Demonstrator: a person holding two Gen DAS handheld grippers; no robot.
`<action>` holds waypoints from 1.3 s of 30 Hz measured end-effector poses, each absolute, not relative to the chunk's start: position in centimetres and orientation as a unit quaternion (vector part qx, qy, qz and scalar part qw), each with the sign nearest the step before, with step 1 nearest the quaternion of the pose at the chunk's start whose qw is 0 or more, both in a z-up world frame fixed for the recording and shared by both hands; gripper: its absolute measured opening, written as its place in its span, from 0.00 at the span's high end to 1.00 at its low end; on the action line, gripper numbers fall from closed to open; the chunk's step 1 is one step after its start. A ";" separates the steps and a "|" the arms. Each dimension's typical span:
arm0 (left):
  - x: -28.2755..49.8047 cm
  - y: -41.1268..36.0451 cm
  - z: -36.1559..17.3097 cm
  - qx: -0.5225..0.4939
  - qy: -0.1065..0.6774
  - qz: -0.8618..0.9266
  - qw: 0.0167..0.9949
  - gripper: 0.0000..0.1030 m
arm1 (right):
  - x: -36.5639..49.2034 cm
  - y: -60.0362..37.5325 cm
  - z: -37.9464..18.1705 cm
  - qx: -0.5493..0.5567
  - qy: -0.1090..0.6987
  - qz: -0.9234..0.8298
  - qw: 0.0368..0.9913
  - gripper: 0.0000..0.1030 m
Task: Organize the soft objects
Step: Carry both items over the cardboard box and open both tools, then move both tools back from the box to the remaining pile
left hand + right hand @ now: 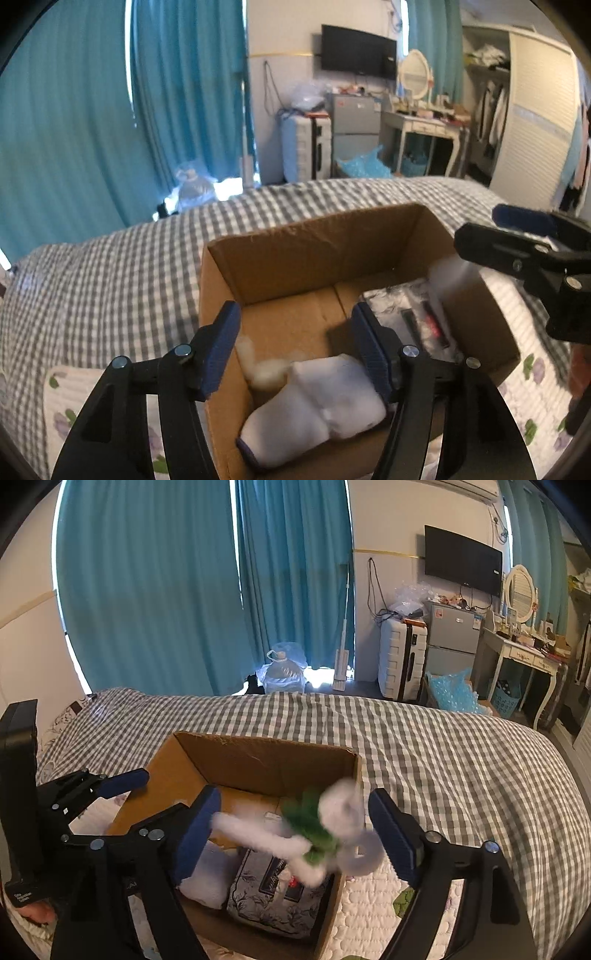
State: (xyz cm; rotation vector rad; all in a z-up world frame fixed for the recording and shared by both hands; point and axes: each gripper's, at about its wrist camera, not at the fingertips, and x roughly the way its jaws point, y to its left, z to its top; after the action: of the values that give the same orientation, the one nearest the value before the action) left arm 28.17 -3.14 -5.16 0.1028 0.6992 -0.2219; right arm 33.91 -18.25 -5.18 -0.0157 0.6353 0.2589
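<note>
An open cardboard box (306, 251) stands on the checked bed; it also shows in the right wrist view (258, 760). Inside lie a white plush toy (317, 406) and a grey floral packet (273, 904). My left gripper (295, 343) is open just above the white plush, which lies between its fingers without being held. My right gripper (295, 834) is open over the box; a white and green plush toy (325, 834) is blurred in mid-air between its fingers, untouched by either pad. The right gripper also shows in the left wrist view (517, 243).
The bed (443, 760) has a grey checked cover, with a floral quilt (532, 391) under the box. Teal curtains, a suitcase (402, 657), a small fridge and a dressing table stand beyond the bed.
</note>
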 end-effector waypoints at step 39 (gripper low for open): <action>4.1 3.7 6.2 0.022 0.256 -0.024 0.966 0.23 | 6.6 -17.4 4.5 -0.034 0.257 0.125 0.958 0.00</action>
State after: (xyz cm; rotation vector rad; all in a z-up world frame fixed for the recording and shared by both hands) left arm 4.07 3.75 6.16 0.0447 0.5171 -0.0486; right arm 6.59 -17.40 4.54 -0.0689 0.5208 0.2527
